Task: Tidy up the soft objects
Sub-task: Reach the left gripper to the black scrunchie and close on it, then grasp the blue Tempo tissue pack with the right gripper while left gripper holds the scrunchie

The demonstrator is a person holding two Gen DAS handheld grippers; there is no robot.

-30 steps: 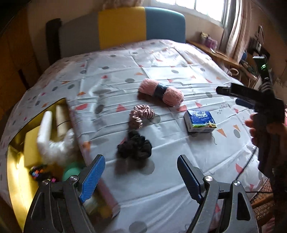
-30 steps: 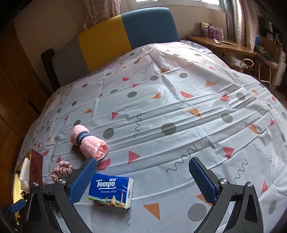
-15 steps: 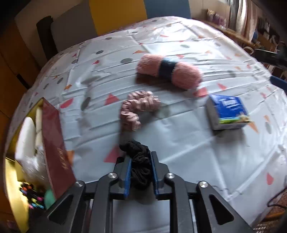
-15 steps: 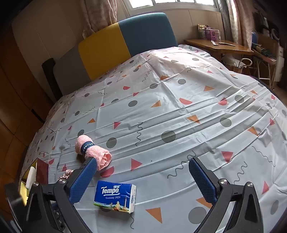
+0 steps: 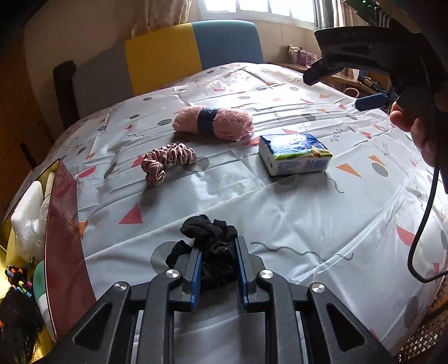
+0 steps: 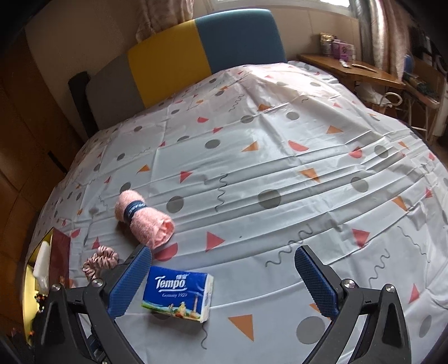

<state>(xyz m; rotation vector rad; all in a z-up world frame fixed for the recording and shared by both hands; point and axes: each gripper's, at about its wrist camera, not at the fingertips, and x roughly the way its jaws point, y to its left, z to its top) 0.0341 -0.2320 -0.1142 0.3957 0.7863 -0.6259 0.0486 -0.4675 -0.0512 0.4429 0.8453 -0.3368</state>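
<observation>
Home room: patterned tablecloth [image 6: 280, 156], colour-block chair [image 6: 201, 53], curtained window [image 5: 260, 11].

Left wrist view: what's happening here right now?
A person is sorting soft things on a bed. The left gripper is shut on the black scrunchie. The right gripper is open, above the tissue pack. The pink scrunchie and rolled towel lie untouched; an open box waits at the left.
</observation>
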